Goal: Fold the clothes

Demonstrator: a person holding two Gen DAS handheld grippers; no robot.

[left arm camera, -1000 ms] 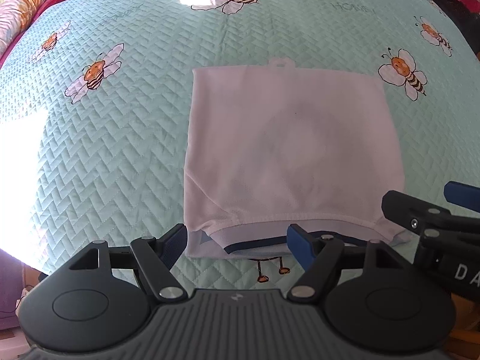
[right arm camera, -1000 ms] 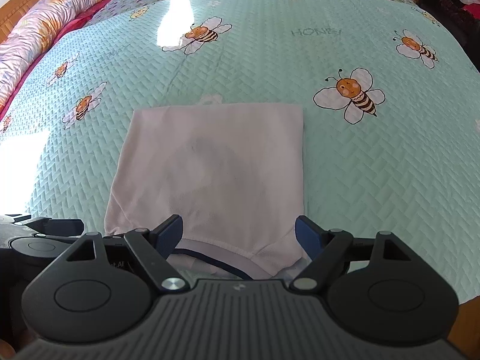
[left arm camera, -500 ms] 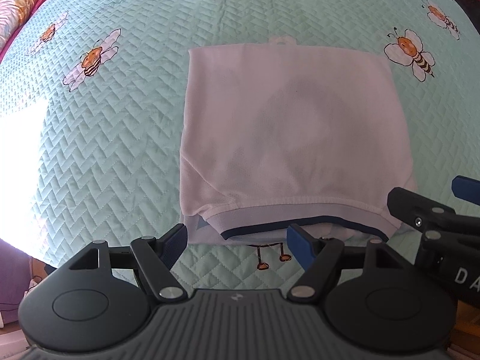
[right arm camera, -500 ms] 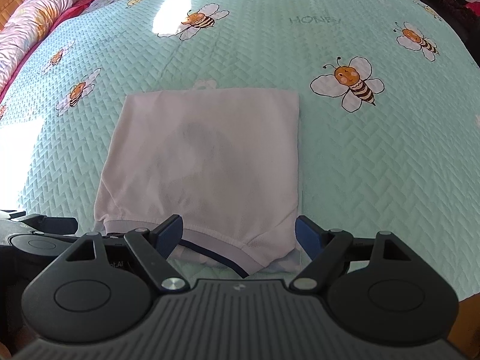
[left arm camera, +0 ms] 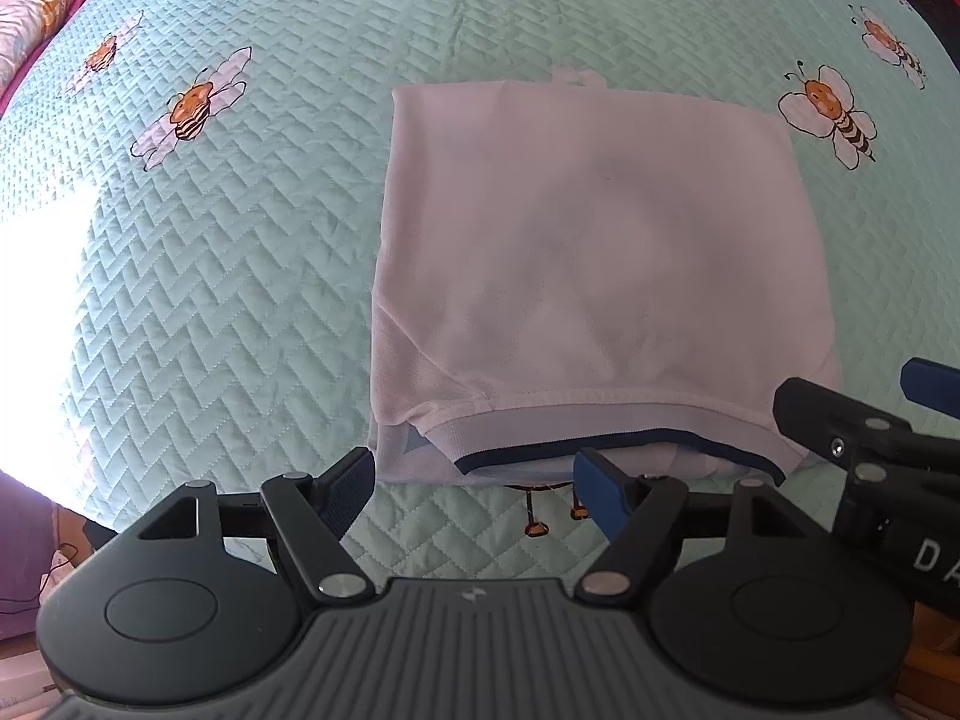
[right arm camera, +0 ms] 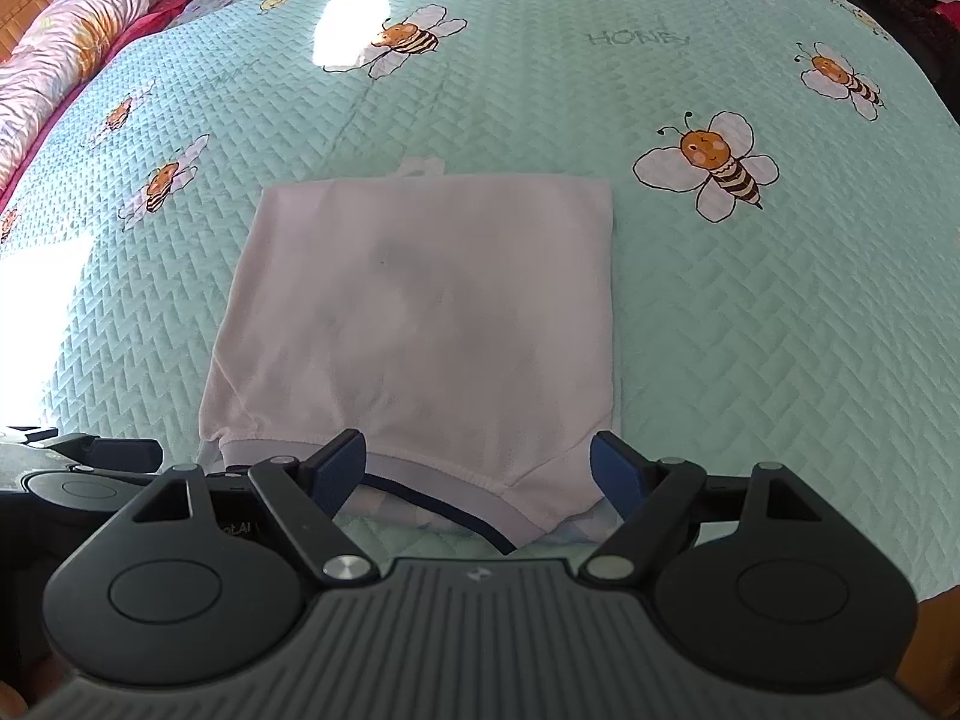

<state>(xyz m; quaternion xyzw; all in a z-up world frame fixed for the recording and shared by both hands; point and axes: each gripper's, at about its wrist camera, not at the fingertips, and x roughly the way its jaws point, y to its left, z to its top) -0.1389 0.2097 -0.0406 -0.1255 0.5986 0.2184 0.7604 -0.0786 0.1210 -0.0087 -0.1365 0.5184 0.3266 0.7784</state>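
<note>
Nearest my cameras, both claws hang spread over the foot of the bed, pinching nothing. My left claw (left arm camera: 474, 492) holds its blue pads (left arm camera: 354, 483) wide just short of the near hem of a folded white polo shirt (left arm camera: 600, 258), and between them I see only quilt and the shirt's near-left corner. My right claw (right arm camera: 480, 471) is spread as well, its pads either side of the shirt's (right arm camera: 420, 324) near-right corner, and I cannot tell whether either pad touches the cloth. In the left view the right claw's black linkage (left arm camera: 864, 444) juts in at the right edge, beside the shirt's corner.

The shirt lies flat in a rough rectangle on the mint-green quilted bedspread (right arm camera: 750, 330), its ribbed pale band with a navy stripe (left arm camera: 600, 441) along the edge closest to me. A small white loop or tag (right arm camera: 420, 167) pokes out past the far edge.

Beyond it, cartoon bees (right arm camera: 714, 165) dot the quilt, with the word "HONEY" (right arm camera: 636, 39) printed further back. A bright patch of sunlight (right arm camera: 348, 30) falls across the far side, and a floral pink duvet (right arm camera: 90, 24) lies bunched along the far left.
</note>
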